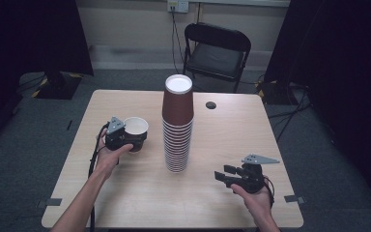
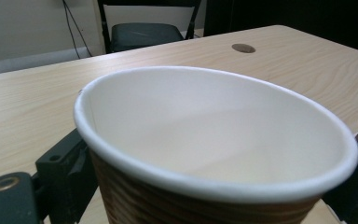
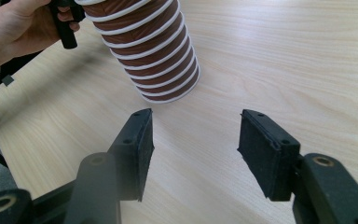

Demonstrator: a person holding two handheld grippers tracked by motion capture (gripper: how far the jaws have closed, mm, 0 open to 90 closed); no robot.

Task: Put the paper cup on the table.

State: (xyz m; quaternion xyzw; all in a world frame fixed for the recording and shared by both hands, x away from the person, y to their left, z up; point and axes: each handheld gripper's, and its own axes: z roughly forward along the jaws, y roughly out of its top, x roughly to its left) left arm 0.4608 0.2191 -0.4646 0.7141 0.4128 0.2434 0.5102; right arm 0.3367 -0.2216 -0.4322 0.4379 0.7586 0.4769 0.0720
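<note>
- A tall stack of brown paper cups [image 1: 177, 126] stands upright near the middle of the light wood table [image 1: 125, 203]. The top cup shows its white inside.
- The left gripper [image 1: 125, 139] sits at about 9 o'clock from the stack, near it but not touching. The person's left hand [image 1: 108, 157] holds it from behind.
- The left gripper is closed around a single brown cup [image 1: 135, 129]. In the left gripper view the cup [image 2: 214, 154] is very close, with a black jaw pressed on each side, and its white inside is empty.
- The right gripper [image 1: 228, 175] sits at about 4 o'clock from the stack, well apart from it. The person's right hand [image 1: 256, 195] holds it near the table's front edge.
- The right gripper is wide open and holds nothing. In the right gripper view [image 3: 193, 149] its two black jaws stand far apart with bare table between them, and the bottom of the stack [image 3: 149, 51] is just ahead.
- A small dark round hole [image 1: 211, 105] is in the table at about 2 o'clock from the stack.
- A black folding chair [image 1: 216, 53] stands past the far edge of the table at 12 o'clock.
</note>
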